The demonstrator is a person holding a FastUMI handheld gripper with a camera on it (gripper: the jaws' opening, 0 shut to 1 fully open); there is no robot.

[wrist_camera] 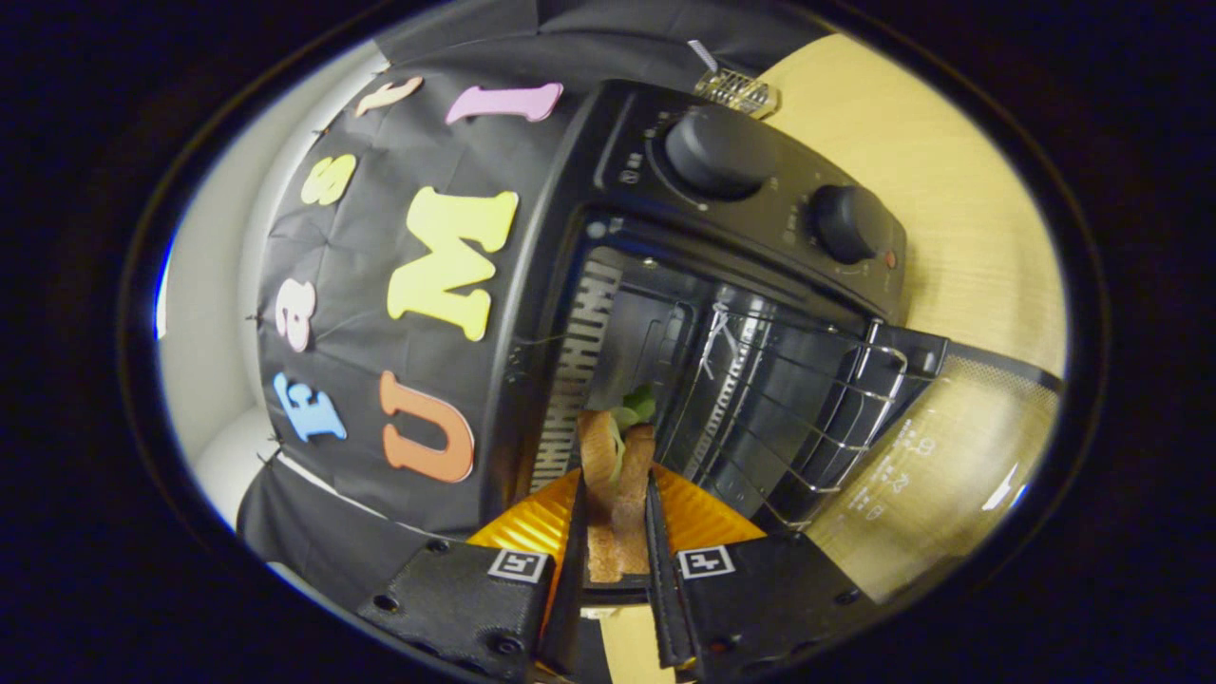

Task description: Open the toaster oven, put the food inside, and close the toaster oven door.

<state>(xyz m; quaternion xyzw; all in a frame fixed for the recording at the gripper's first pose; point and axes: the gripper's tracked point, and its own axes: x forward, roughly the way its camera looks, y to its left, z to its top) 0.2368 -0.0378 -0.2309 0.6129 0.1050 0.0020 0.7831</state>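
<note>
Gripper view: the hand-held gripper sits at the bottom centre of the frame, both fingers pressed against the sides of a sandwich, bread slices on edge with a bit of green lettuce poking out the far end. Gripping it across the faces makes sense to me, since that keeps the filling from sliding out. It's held just above an orange plate, so I'd guess it's freshly lifted off that.

The toaster oven fills the centre and upper right, tilted in the picture (the camera's rolled, not the oven). Its glass door is already swung down flat at the right, and the wire rack sticks partway out of the cavity, which gives an easy landing spot. The sandwich's far end points right at the opening, near it but not inside yet. Pale wooden surface behind it, upper right.
</note>
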